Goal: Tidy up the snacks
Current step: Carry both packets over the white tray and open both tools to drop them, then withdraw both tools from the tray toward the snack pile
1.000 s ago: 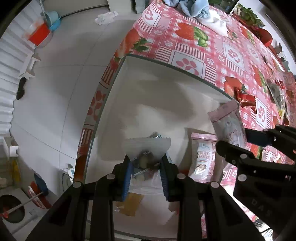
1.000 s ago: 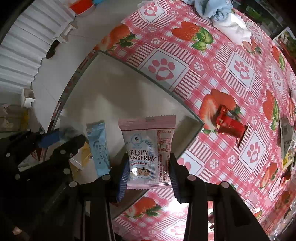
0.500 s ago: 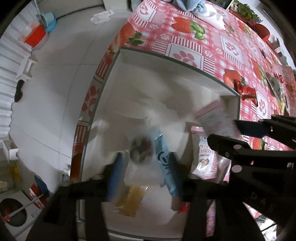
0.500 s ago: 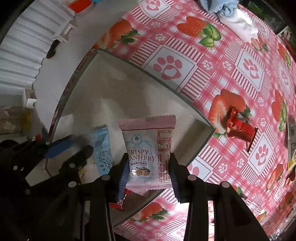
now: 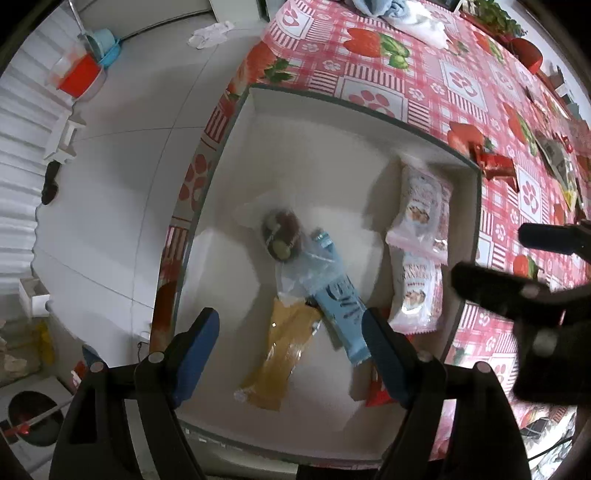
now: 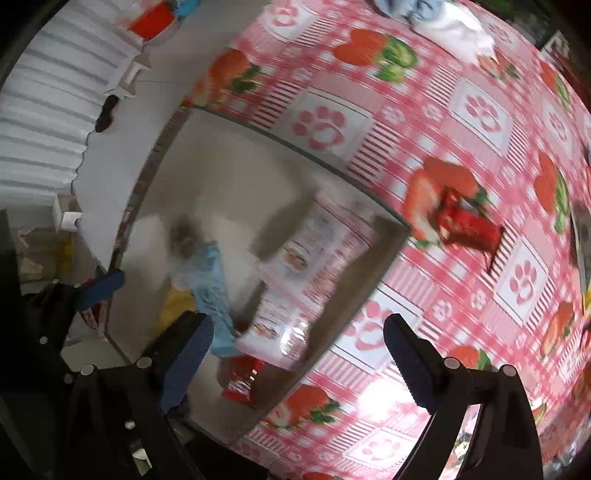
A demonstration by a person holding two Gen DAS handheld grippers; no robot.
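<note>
A white box [image 5: 325,122] with a dark rim sits at the table's corner. In it lie a clear packet with a dark round snack [image 5: 282,236], a light blue packet [image 5: 341,302], a yellow packet [image 5: 282,354], a red packet [image 5: 376,395] and two pink "Crispy Cranberry" packets [image 5: 421,206] [image 5: 417,291]. My left gripper [image 5: 291,354] is open and empty above the box. My right gripper [image 6: 295,354] is open and empty over the box's right edge [image 6: 354,295]; it also shows in the left wrist view [image 5: 517,266].
The table wears a red-and-pink strawberry and paw-print cloth [image 6: 461,110]. A red snack packet [image 6: 469,225] lies on it just right of the box; it also shows in the left wrist view [image 5: 495,162]. More packets lie at the far right [image 5: 557,158]. Blue and white cloths [image 5: 399,11] lie at the far end. The floor [image 5: 129,166] drops off left.
Both grippers opened. The clear packet with the dark snack dropped from the left one into the box; the pink cranberry packet dropped from the right one onto the other pink packet.
</note>
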